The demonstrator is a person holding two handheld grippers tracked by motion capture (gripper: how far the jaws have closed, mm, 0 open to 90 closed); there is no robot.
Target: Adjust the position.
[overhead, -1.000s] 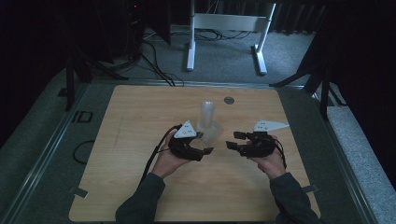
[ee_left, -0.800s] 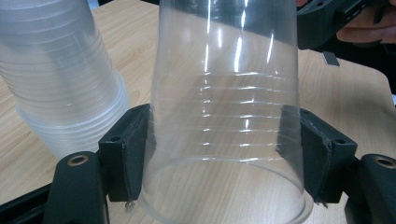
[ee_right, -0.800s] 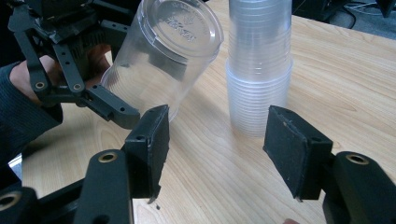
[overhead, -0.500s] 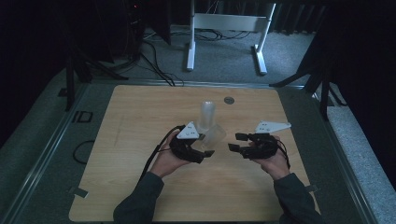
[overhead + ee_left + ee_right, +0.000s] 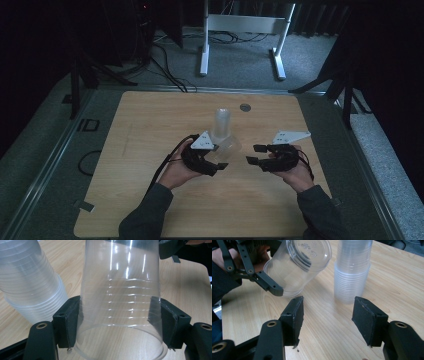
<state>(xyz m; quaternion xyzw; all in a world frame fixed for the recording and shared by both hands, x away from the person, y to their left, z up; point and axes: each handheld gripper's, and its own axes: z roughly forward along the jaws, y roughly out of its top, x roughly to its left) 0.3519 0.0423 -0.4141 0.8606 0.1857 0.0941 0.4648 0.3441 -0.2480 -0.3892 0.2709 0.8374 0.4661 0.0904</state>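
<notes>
A clear plastic cup [image 5: 122, 302] lies tilted between the pads of my left gripper [image 5: 119, 315], which is shut on its sides near the rim. In the high view this cup [image 5: 231, 146] sits just right of the left gripper [image 5: 220, 156], in front of an upright stack of clear cups [image 5: 221, 122]. My right gripper [image 5: 332, 315] faces the held cup [image 5: 297, 265] and the stack [image 5: 352, 272] from a short way off. Its jaws have just been closing, and only bare table shows between them. In the high view the right gripper [image 5: 252, 154] points left.
The wooden table [image 5: 150, 130] carries a small grey disc [image 5: 244, 107] near its far edge. A white metal stand [image 5: 240, 25] and loose cables [image 5: 170, 75] lie on the floor beyond. Dark stand legs [image 5: 345, 90] rise at the table's far right corner.
The right gripper's jaws stand a little narrower than before. Both hands, the held cup and the stack keep their places.
</notes>
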